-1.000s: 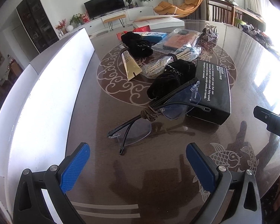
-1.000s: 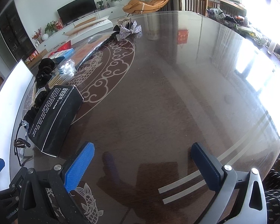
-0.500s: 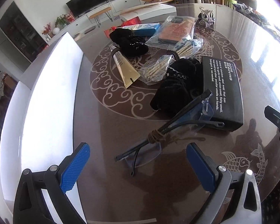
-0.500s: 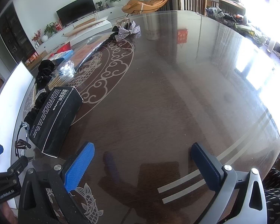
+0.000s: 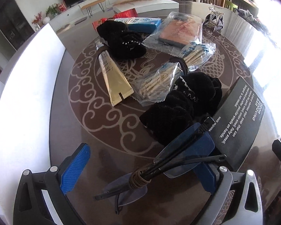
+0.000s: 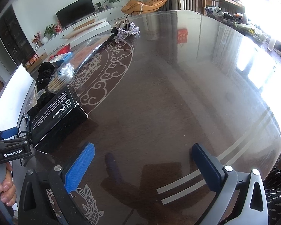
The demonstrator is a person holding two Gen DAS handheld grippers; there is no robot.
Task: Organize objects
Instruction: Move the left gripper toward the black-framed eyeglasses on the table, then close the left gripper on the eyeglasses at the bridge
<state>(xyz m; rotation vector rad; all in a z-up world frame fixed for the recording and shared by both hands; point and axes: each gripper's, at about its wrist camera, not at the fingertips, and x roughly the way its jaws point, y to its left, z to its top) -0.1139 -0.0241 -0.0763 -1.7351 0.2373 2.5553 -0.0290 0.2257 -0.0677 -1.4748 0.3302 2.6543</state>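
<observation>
Rimless glasses (image 5: 159,170), ribbed blue pads (image 5: 75,168) astride

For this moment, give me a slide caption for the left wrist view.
Open left gripper straddles the folded glasses on the table, beside black gloves and a black box.

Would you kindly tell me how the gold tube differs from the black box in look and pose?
The gold flattened tube is slim, tapered and shiny; the black rectangular cardboard box is broad, matte and printed with white text. The tube lies apart from the black cloth; the box lies beside it. Both rest on the table.
</observation>
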